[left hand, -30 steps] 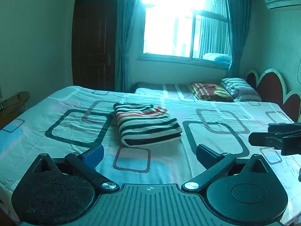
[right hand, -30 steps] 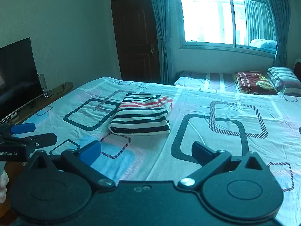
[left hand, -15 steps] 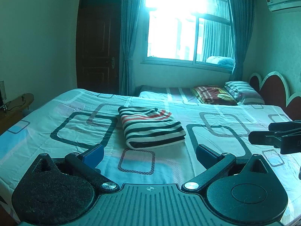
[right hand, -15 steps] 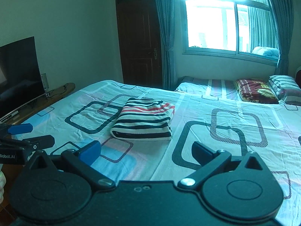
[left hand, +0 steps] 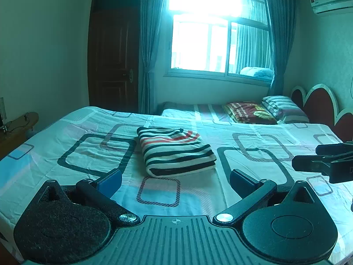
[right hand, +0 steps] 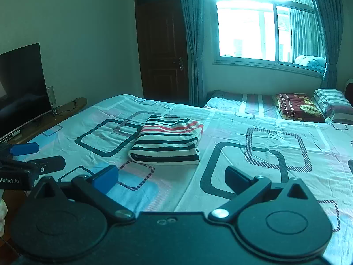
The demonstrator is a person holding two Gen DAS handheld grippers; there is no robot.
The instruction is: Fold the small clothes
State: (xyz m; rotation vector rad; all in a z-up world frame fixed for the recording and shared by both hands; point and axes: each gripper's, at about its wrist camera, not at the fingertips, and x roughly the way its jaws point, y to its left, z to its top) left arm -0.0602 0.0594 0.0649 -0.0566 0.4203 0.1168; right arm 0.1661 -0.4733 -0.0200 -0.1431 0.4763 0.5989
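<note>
Reading "Robot.AI", left tongs [right hand: 28, 156] and right tongs [right hand: 172, 176] gape beside folded garment [right hand: 167, 142].

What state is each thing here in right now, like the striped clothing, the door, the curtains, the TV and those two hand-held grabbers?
Striped garment: folded into a neat rectangle, lying flat on the bed, nothing touching it.
Left gripper: fingers spread open, empty, short of the garment.
Right gripper: fingers spread open, empty, also short of it.
Door: closed.
Curtains: drawn aside, window uncovered.
TV: screen dark.
</note>
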